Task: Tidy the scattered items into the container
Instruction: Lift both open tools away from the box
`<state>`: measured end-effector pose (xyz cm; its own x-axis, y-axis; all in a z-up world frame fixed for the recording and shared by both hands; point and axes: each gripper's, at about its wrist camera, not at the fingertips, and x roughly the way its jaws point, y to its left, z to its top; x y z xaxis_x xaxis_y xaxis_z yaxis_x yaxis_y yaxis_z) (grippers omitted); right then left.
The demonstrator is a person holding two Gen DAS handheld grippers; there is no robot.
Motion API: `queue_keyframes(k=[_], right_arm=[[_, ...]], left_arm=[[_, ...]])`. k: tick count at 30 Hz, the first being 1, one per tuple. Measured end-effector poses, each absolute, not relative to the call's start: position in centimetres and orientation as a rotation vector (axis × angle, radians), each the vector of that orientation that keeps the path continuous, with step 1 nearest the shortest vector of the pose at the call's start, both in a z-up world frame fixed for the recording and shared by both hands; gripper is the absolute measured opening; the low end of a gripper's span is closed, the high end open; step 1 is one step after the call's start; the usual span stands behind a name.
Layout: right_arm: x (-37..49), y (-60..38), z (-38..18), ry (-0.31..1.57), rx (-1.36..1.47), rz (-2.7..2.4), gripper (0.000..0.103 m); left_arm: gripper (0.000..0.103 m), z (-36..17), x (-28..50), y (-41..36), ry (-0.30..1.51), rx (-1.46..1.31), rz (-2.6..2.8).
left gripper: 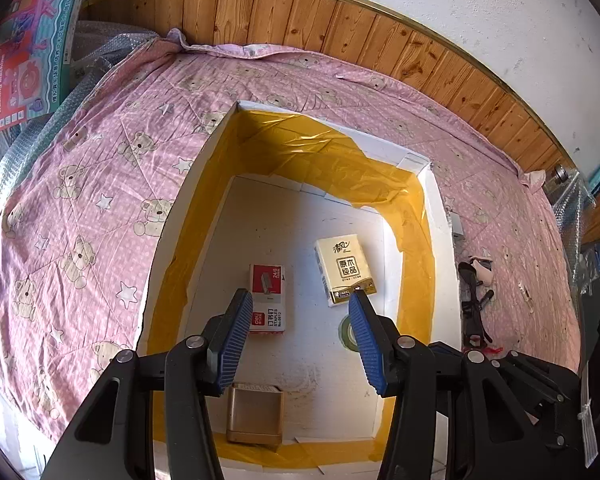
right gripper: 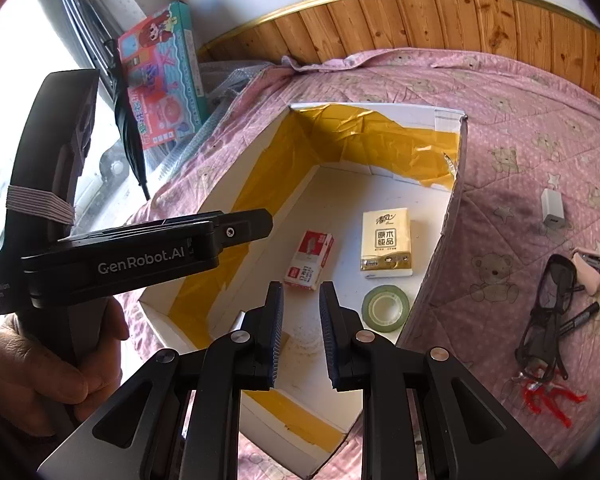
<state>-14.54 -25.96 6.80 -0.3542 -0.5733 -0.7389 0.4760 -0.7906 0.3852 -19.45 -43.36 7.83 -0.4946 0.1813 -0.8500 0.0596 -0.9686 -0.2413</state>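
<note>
The left gripper (left gripper: 300, 300) hangs wide and empty over the box (right gripper: 446, 216), where staples (right gripper: 309, 260), tissues (right gripper: 387, 243) and tape (right gripper: 385, 307) lie mid-frame. The right gripper (right gripper: 301, 286) is narrow, seemingly empty. Glasses (right gripper: 548, 304) lie at right.

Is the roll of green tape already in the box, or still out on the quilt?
In. The green tape roll lies flat on the box floor, beside the tissue pack.

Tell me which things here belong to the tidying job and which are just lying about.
Job:
white box
tissue pack, staples box, tape roll, already inside
charger, glasses, marker, pink stapler, red cord, on the quilt

Lying about:
toy box
umbrella
bubble wrap
</note>
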Motion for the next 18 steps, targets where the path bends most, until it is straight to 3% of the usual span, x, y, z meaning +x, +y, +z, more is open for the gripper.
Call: queue_keyframes(k=[18], right_arm=[[-11.5, -21.3, 8.5, -0.256, 1.159, -2.158, 0.022]], left_arm=[[0.052, 10.7, -15.4, -38.1, -0.287, -1.495, 2.654]])
